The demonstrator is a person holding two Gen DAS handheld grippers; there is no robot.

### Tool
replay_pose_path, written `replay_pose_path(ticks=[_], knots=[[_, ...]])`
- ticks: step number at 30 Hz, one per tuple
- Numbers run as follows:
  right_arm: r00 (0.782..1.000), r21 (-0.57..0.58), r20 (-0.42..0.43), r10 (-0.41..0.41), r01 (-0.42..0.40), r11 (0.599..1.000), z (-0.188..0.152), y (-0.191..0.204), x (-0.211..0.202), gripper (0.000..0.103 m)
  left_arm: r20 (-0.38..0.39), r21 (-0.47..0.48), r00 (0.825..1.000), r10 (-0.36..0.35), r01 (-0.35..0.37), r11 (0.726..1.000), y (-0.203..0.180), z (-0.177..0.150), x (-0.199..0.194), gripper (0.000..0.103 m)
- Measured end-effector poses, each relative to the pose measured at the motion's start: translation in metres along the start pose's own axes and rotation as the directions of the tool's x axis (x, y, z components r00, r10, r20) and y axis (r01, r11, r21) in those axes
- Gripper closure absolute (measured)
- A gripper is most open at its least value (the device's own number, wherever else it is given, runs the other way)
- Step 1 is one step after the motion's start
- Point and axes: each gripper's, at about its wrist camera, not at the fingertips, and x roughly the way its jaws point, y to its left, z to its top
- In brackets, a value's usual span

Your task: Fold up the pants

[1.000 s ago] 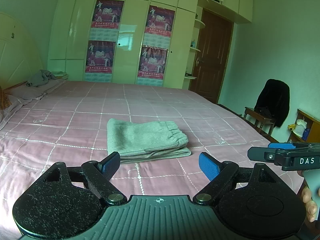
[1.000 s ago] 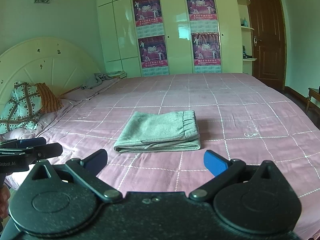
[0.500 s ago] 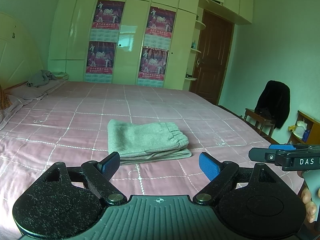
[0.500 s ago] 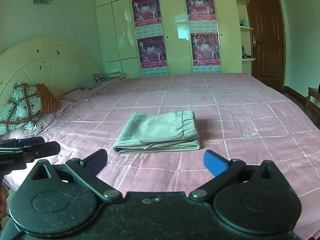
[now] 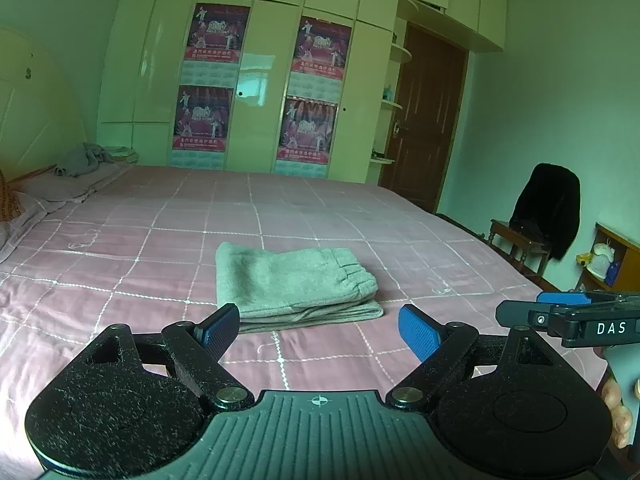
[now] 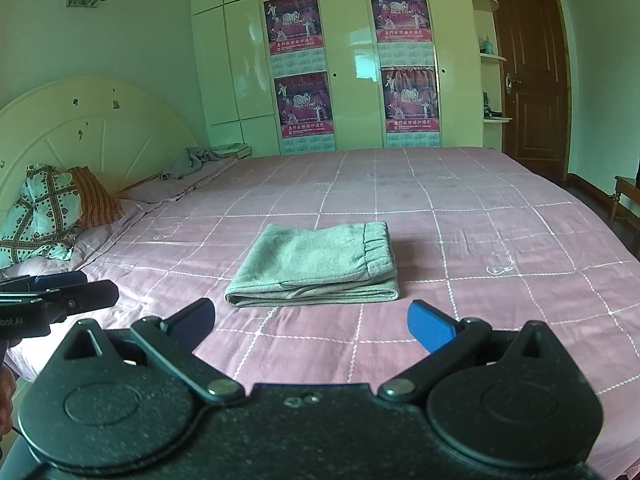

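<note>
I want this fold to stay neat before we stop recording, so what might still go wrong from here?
1. The folded pants show loose layered edges along the near side; a nudge from the open left gripper or right gripper hovering just short of them could spread the stack.
2. The pink bedspread is soft, so pressing near the stack may tilt it.

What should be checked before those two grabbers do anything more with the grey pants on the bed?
1. Pants folded into a compact stack: ok.
2. Pants lying flat on the pink bedspread, away from its edges: ok.
3. Left gripper open, nothing between its pads: ok.
4. Right gripper open and empty: ok.
5. Both grippers clear of the cloth, short of its near edge: ok.
6. Hidden layers even underneath: cannot tell.
</note>
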Motion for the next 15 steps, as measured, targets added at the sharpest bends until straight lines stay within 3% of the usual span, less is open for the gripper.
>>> replay_pose_path(ticks=[6, 15], knots=[[1.0, -0.003, -0.002, 0.002, -0.002, 1.0, -0.0006, -0.0002, 0.0004, 0.0, 0.017, 0.036, 0.998, 0.058, -0.058, 0.998, -0.0033, -0.0005, -0.0012, 0.017], [1.0, -0.009, -0.006, 0.005, -0.005, 1.0, -0.0017, -0.0005, 0.0016, 0.0, 0.025, 0.027, 0.997, 0.079, -0.08, 0.996, -0.0031, -0.0008, -0.0018, 0.02]])
